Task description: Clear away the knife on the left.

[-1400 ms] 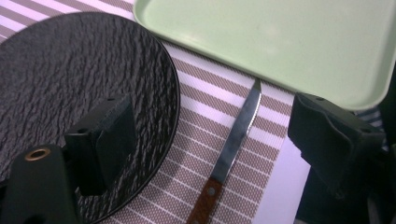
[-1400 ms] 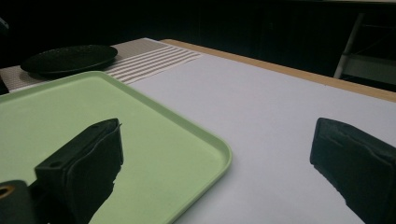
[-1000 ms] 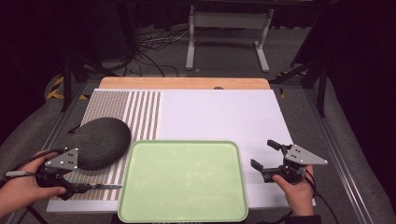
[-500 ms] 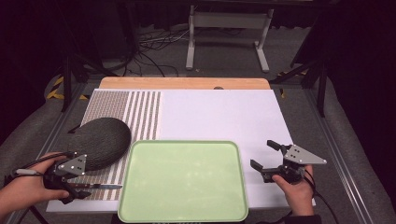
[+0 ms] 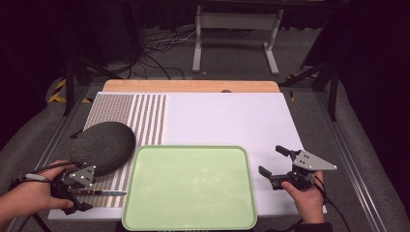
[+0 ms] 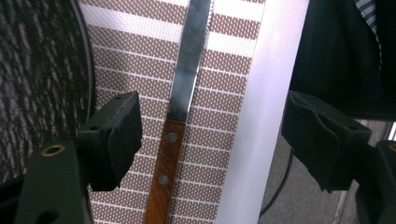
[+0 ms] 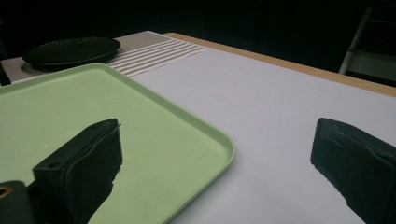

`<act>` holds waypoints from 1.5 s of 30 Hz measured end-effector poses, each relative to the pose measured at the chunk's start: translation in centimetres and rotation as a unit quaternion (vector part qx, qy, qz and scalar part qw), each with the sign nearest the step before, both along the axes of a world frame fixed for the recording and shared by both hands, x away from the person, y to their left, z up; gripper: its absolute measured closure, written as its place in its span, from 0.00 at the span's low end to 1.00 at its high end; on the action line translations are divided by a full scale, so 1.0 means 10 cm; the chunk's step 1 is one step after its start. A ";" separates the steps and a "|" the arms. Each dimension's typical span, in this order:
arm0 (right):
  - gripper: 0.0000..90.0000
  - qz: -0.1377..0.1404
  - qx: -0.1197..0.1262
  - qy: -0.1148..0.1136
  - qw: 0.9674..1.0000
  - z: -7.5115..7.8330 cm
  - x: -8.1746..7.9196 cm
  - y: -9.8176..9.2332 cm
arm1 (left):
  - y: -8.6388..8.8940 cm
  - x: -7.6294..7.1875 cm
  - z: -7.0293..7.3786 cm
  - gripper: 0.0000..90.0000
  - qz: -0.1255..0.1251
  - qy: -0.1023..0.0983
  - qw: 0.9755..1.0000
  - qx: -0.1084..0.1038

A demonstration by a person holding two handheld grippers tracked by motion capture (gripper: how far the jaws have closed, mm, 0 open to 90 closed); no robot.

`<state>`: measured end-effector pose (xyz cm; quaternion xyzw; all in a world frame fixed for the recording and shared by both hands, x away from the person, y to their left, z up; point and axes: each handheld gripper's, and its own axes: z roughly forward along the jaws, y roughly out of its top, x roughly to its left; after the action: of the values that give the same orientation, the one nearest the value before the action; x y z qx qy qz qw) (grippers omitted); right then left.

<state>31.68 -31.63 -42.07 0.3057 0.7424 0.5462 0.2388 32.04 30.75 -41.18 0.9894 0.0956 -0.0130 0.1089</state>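
A knife with a brown wooden handle (image 6: 163, 168) and a steel blade (image 6: 189, 56) lies flat on the striped placemat (image 5: 145, 116) near the table's front left corner. The knife (image 5: 99, 192) points toward the light green tray (image 5: 191, 186). My left gripper (image 5: 79, 193) is open and low over the handle, one jaw on each side of it and neither touching. In the left gripper view the left gripper (image 6: 215, 121) straddles the handle. My right gripper (image 5: 274, 161) is open and holds nothing, just right of the tray, and my right gripper (image 7: 219, 140) looks across the tray's corner.
A dark textured oval plate (image 5: 103, 146) sits on the placemat just behind my left gripper, touching the tray's left corner. The plate (image 7: 70, 49) looks shallow. White table surface (image 5: 232, 121) stretches behind the tray. A wooden strip (image 5: 191, 86) edges the far side.
My left gripper has slid right and a little nearer the front edge, coming over the knife handle. The knife, tray, plate and right gripper have not moved.
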 end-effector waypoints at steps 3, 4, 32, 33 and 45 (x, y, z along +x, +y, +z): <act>0.03 0.001 -0.001 0.000 1.000 0.00 0.00 0.00 | -0.01 0.01 -0.03 0.26 -0.008 0.005 1.000 0.011; 0.03 0.001 -0.001 0.000 1.000 0.00 0.00 0.00 | -0.01 0.01 -0.03 0.27 -0.008 0.005 1.000 0.011; 0.03 0.009 -0.008 0.004 1.000 -0.01 0.00 0.01 | -0.05 0.16 -0.19 0.85 -0.079 -0.023 0.990 0.117; 0.03 0.009 -0.008 0.004 1.000 -0.01 0.00 0.01 | -0.05 0.16 -0.19 0.85 -0.079 -0.023 0.989 0.120; 0.03 0.011 -0.010 0.005 1.000 -0.01 0.00 0.01 | -0.07 0.19 -0.19 0.86 -0.088 -0.014 0.988 0.123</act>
<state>31.66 -31.51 -42.20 0.2977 0.7522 0.5400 0.2324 33.93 30.07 -43.06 0.9999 0.0072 0.0031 -0.0136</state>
